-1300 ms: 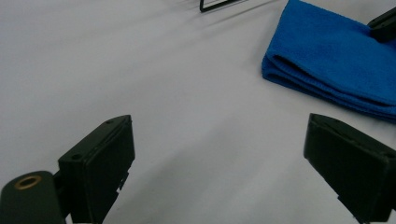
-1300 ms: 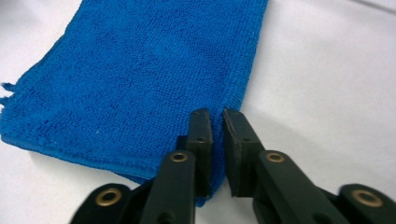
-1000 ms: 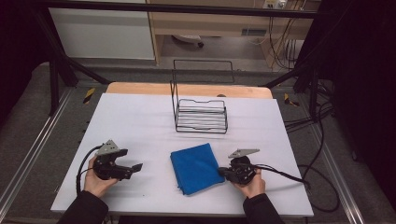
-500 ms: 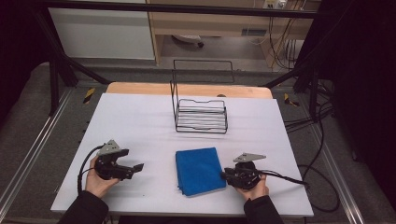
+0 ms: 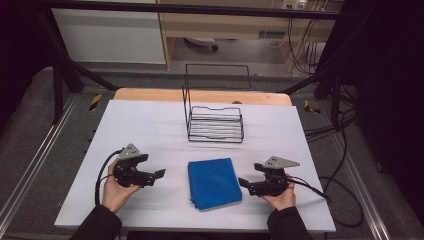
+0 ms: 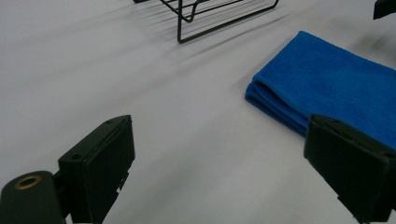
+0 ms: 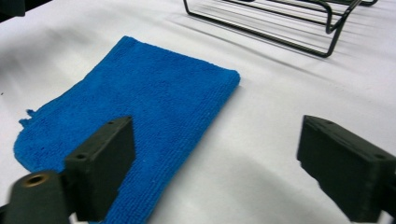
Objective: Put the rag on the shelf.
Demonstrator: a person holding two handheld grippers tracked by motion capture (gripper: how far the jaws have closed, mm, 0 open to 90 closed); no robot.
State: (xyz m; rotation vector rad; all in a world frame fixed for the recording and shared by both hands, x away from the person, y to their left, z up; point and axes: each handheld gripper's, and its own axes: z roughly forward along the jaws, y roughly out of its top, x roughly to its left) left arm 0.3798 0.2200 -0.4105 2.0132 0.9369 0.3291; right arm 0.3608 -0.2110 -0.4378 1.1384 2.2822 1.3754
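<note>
From the high view, I hold my left gripper [image 5: 159,174] on the left side of the white table [image 5: 150,125]. My right gripper [image 5: 242,182] is on the right side. The blue cloth [image 5: 214,182] lies folded and flat on the table between them. My right gripper's tip is just beside the cloth's right edge. My left gripper's tip is near the cloth's left edge, with a bit of bare table in between. Behind the cloth, farther from me, a black wire rack [image 5: 215,122] stands on the table, well apart from both grippers.

From the left gripper view, my left gripper [image 6: 219,163] has its jaws spread wide, with just bare table between them. The blue cloth [image 6: 327,88] lies ahead, off to the right. I can see its folded layers along the near edge. The wire rack [image 6: 219,18] is at the top.

From the right gripper view, my right gripper [image 7: 215,168] has just been opening its jaws, and now they are spread wide. They pinch nothing. The blue cloth [image 7: 140,102] lies flat on the left, and its edge reaches into the gap by the left jaw. The wire rack [image 7: 280,23] is at the top.
</note>
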